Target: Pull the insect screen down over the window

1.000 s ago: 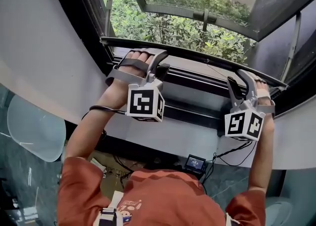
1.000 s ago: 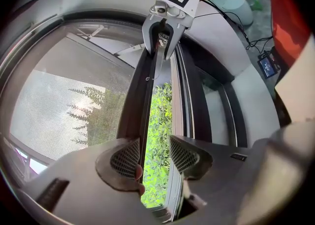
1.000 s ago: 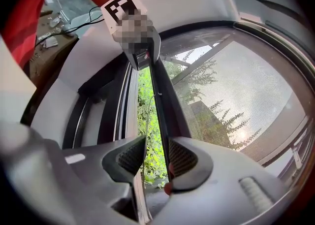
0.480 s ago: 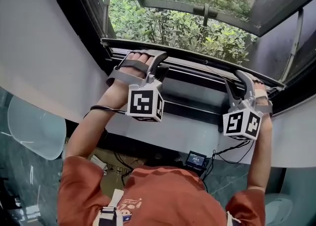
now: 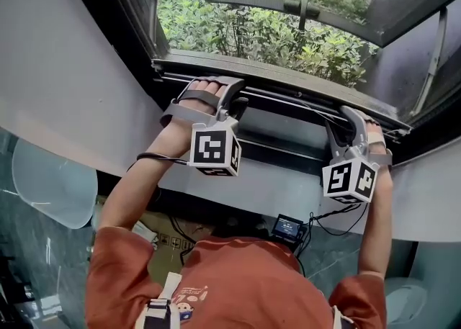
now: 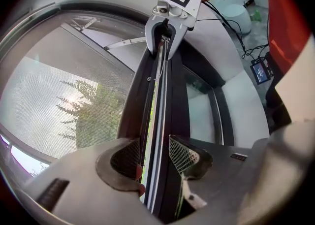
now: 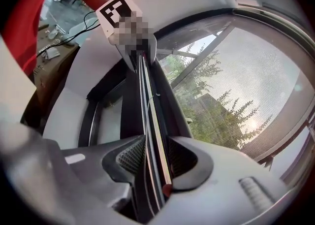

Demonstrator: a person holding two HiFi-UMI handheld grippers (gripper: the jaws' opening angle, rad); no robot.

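Gripping the pull bar (image 5: 288, 93) of the insect screen (image 6: 54, 106) at both ends, the person has drawn it lower than it sat a second ago. Both hands have sunk together, and the strip of dark lower frame (image 5: 288, 144) showing beneath the bar is narrower. The left gripper (image 5: 234, 98) has its tongs pinching the bar near the left end, and the right gripper (image 5: 340, 124) is clamped on it the same way near the right end. In each gripper view the bar runs straight between the pads.

Mesh already covers most of the opening, with the shrubs showing green through it. I judge the job is nearly done: the bar sits close above the frame but has not met it, so a short, even pull remains. Keeping both ends level matters, or the bar may jam in its side tracks.

As for containers, only what looks like a brown carton (image 5: 162, 245) sits under the white ledge (image 5: 274, 183). I can't make out what is in it.
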